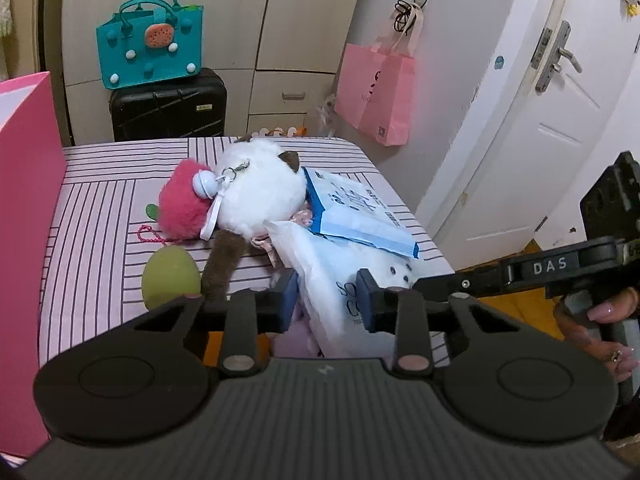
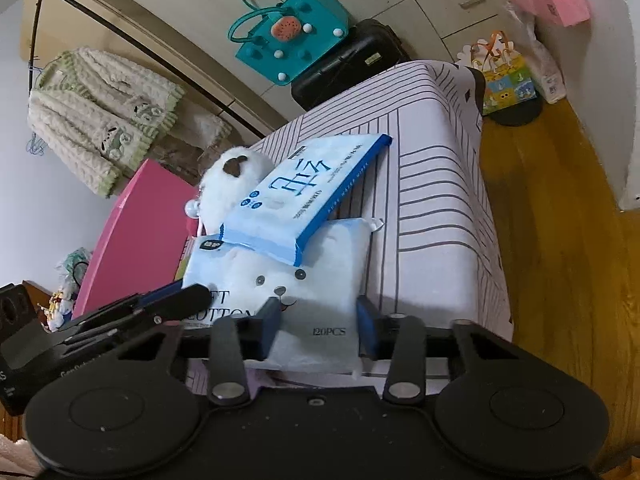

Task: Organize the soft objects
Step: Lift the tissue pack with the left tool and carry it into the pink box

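A white cotton tissue pack (image 1: pixel 332 272) with a bear face lies at the near edge of the striped table (image 1: pixel 100 208). My left gripper (image 1: pixel 328 296) is shut on its near left corner, and my right gripper (image 2: pixel 318 320) is shut on its near right end (image 2: pixel 288 276). A blue-and-white wet wipes pack (image 1: pixel 352 212) rests on top of the cotton pack, leaning on a white plush cat (image 1: pixel 256 196). A red fluffy plush (image 1: pixel 182 208) and a green egg-shaped toy (image 1: pixel 170 276) lie to the left of the cat.
A tall pink box (image 1: pixel 24 240) stands against the table's left side. Behind the table are a black suitcase (image 1: pixel 168 106) with a teal bag (image 1: pixel 150 44) on it. A pink bag (image 1: pixel 376 92) hangs by the white door (image 1: pixel 540 140). Wooden floor (image 2: pixel 560 240) lies to the right.
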Demonstrator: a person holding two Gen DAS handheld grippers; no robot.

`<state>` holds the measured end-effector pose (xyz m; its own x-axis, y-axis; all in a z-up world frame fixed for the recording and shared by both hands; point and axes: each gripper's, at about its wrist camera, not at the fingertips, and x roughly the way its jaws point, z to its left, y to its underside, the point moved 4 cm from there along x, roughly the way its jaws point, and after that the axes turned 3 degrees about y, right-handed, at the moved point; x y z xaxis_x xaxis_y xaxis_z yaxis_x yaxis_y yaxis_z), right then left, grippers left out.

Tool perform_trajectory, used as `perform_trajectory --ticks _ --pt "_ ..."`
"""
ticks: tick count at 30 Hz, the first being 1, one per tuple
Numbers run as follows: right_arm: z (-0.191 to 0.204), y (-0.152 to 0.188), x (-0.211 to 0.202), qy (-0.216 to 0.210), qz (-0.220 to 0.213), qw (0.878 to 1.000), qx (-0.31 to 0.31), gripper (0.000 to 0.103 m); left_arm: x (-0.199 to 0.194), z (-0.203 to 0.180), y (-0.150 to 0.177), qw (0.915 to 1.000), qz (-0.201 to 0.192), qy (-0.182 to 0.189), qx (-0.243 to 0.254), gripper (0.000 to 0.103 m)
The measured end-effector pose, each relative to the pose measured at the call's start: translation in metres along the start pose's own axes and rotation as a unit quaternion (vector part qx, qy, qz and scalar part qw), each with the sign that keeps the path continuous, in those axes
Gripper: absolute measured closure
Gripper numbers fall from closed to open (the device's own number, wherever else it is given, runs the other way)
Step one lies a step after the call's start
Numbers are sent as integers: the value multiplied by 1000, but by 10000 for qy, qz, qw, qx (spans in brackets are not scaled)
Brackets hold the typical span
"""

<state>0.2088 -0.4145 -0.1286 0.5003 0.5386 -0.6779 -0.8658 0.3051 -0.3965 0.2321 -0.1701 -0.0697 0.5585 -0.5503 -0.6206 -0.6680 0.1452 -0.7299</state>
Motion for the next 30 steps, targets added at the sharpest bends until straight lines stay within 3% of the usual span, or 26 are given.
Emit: perform_trajectory --ticks 7,11,19,30 --pt "9 4 -1 104 -45 9997 -201 71 0 4 -1 9999 97 34 -128 74" --pt "17 5 0 535 -101 9965 -635 59 1 4 -1 9997 188 -7 -157 71" --pt "22 9 -3 300 -47 9985 -450 66 -10 0 -4 9997 178 150 -100 79" --pt "49 20 -6 59 17 9985 -537 64 -43 -3 -3 9985 -40 -141 518 79"
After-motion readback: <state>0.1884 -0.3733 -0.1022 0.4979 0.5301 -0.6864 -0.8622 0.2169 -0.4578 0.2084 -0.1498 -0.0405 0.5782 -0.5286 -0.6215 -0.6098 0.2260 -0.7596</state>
